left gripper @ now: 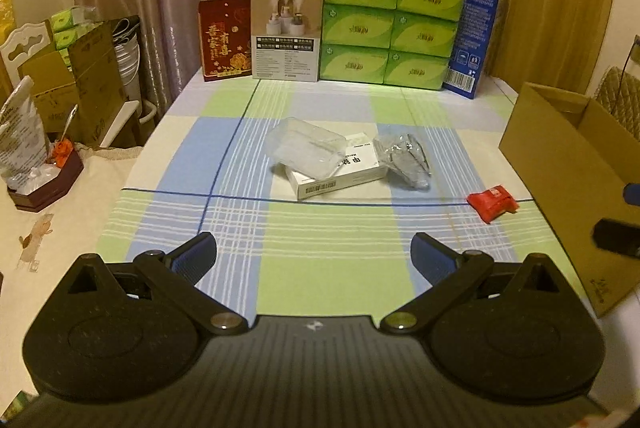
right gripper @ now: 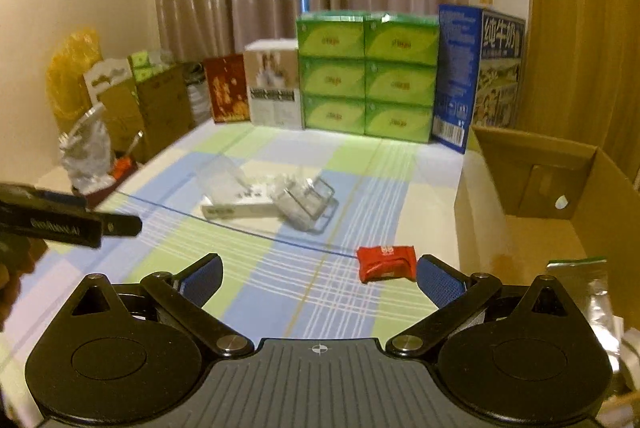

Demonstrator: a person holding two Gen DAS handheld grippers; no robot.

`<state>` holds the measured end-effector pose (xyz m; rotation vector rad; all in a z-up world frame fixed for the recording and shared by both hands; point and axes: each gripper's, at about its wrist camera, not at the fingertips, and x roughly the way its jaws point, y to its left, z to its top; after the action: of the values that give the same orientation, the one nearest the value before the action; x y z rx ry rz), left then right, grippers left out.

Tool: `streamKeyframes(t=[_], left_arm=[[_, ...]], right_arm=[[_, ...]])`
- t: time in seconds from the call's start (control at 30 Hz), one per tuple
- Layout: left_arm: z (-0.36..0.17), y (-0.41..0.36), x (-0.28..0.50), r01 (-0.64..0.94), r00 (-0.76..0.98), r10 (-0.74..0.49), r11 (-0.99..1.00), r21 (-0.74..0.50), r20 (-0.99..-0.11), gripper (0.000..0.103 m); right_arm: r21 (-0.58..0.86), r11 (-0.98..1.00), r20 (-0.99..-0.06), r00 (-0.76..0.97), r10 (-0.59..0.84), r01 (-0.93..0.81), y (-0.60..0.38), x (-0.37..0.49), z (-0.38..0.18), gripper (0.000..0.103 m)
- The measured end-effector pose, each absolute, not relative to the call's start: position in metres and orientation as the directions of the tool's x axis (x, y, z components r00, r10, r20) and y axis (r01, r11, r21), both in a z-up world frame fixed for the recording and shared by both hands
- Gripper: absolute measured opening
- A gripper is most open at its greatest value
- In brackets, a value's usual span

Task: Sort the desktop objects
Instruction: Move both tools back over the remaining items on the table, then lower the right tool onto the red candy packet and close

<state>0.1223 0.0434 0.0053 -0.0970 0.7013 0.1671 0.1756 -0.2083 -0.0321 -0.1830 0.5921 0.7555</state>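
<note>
On the checked tablecloth lie a clear plastic container (left gripper: 306, 148) resting on a white flat box (left gripper: 340, 172), a crumpled clear bag with metal parts (left gripper: 404, 158) and a small red packet (left gripper: 492, 206). My left gripper (left gripper: 314, 252) is open and empty, above the cloth in front of the pile. My right gripper (right gripper: 318, 278) is open and empty; the red packet (right gripper: 386, 262) lies just beyond its right finger. The white box (right gripper: 238, 208) and the bag (right gripper: 304, 200) lie farther off. A silver foil bag with a green strip (right gripper: 584, 292) lies in the cardboard box.
An open cardboard box (left gripper: 568, 164) stands at the table's right edge, also in the right wrist view (right gripper: 536, 188). Green tissue packs (left gripper: 390, 24), a blue carton (left gripper: 474, 28), a white box (left gripper: 286, 32) and a red box (left gripper: 226, 38) line the back. Clutter sits left (left gripper: 44, 164).
</note>
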Motion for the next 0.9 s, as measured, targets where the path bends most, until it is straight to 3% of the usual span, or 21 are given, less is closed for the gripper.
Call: streamKeyframes(t=[0.27,0.4,0.53,0.9], left_arm=[[-0.014,0.045,0.171,-0.148,0.769,0.080,0.987,-0.056,-0.634,0.102],[-0.022,0.046,0.196,-0.122,0.770,0.041,0.989,-0.084,-0.637,0.101],[-0.030,0.040,0.218,-0.090,0.770,0.056,0.996,-0.021,-0.636,0.102],[-0.045,0.037,0.240,-0.076,0.751,0.021,0.996,-0.054,-0.660,0.101]], right_arm=[[-0.020,0.747,-0.594,0.609,0.525,-0.664,-0.184,0.216,-0.081,0.099],[-0.020,0.772,-0.615,0.617,0.492,-0.635,-0.180,0.239,-0.099,0.090],[-0.037,0.784,-0.632,0.622,0.462,-0.620,-0.175,0.258,-0.113,0.087],[-0.067,0.807,-0.673,0.623,0.398,-0.587,-0.163,0.295,-0.140,0.078]])
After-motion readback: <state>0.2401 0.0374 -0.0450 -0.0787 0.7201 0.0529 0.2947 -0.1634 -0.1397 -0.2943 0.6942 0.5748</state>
